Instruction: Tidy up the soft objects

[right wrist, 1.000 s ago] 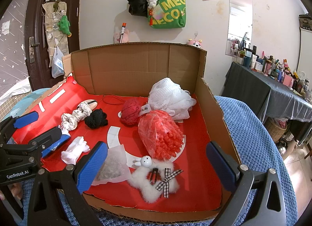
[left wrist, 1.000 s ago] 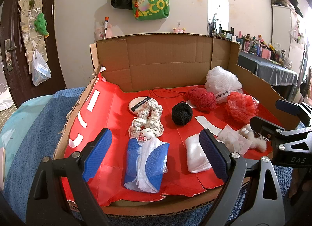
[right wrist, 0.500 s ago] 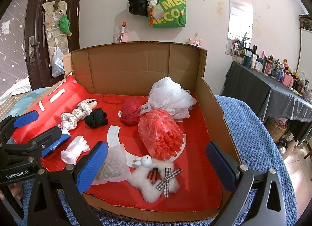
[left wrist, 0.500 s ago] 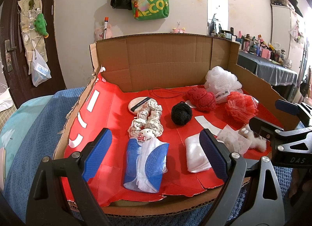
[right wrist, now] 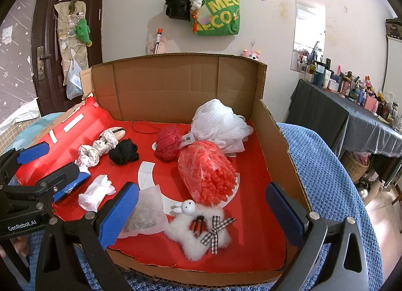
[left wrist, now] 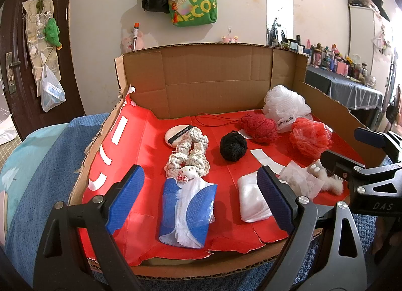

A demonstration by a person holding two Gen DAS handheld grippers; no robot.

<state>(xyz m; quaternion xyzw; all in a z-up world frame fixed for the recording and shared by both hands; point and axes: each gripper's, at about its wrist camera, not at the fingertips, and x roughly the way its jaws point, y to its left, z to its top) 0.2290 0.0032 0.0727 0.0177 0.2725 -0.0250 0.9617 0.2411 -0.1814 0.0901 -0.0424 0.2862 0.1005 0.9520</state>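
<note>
Comparing this moment with the pictures of a second ago, almost nothing has changed: both grippers hang at the near edge of the cardboard tray (left wrist: 216, 69) in the same pose, and every soft object lies where it lay. The left gripper (left wrist: 201, 190) has its jaws spread wide and holds nothing; in front of it lie the blue and white pouch (left wrist: 187, 211) and, just beside its right finger, the folded white cloth (left wrist: 250, 203). The right gripper (right wrist: 201, 205) is also released and empty, and between its fingers I see the fluffy white rabbit toy (right wrist: 198, 233) with a checked bow. Next to the rabbit lies a translucent sachet (right wrist: 145, 213). Farther back on the red lining are the cream scrunchie (left wrist: 188, 155), touching a round white puff (left wrist: 176, 134), then the black yarn ball (left wrist: 233, 146), the red yarn ball (left wrist: 258, 127), the bag of red pompoms (right wrist: 207, 173) and the white mesh sponge (right wrist: 218, 125) near the back wall. For the task, this stillness means no object is being carried now, so I judge it a pause. Whether the objects are already arranged as wanted or are waiting to be sorted, the pictures do not settle, because all of them lie inside the tray in both cases.
</note>
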